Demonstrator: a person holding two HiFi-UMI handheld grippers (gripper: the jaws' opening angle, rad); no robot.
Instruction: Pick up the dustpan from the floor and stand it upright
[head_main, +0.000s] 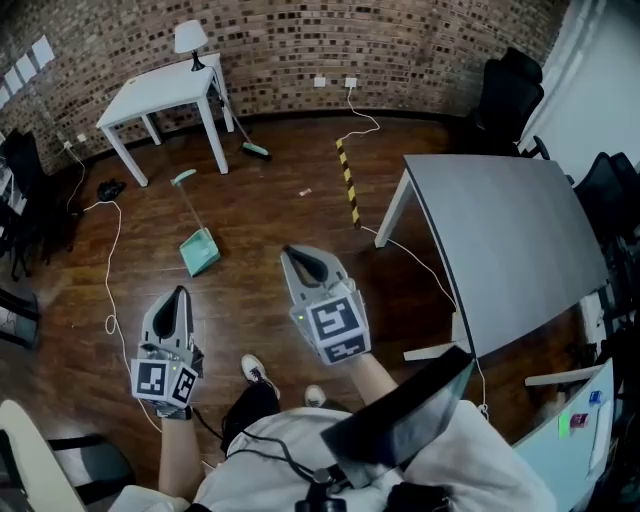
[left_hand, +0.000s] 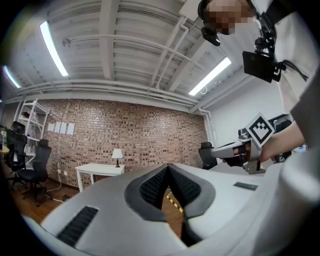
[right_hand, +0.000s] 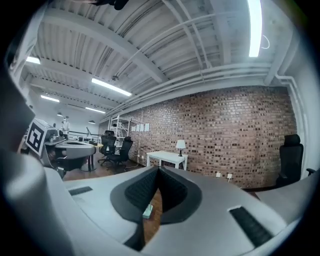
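Observation:
The teal dustpan (head_main: 199, 250) lies flat on the wooden floor, its long handle (head_main: 186, 198) running away toward the white table. Both grippers are held at about waist height, pointing forward, well short of it. My left gripper (head_main: 180, 293) is shut and empty, below and a little left of the pan. My right gripper (head_main: 292, 253) is shut and empty too, to the pan's right. In the right gripper view a sliver of the dustpan (right_hand: 148, 212) shows through the gap under the shut right gripper (right_hand: 159, 169). The left gripper (left_hand: 167, 166) shows only floor under its tips.
A white table (head_main: 165, 90) with a lamp stands at the back left, a broom (head_main: 255, 150) leaning by its leg. A grey table (head_main: 500, 240) fills the right. A yellow-black tape strip (head_main: 347, 180) and white cables (head_main: 112, 270) lie on the floor. Office chairs (head_main: 510, 95) stand at the edges.

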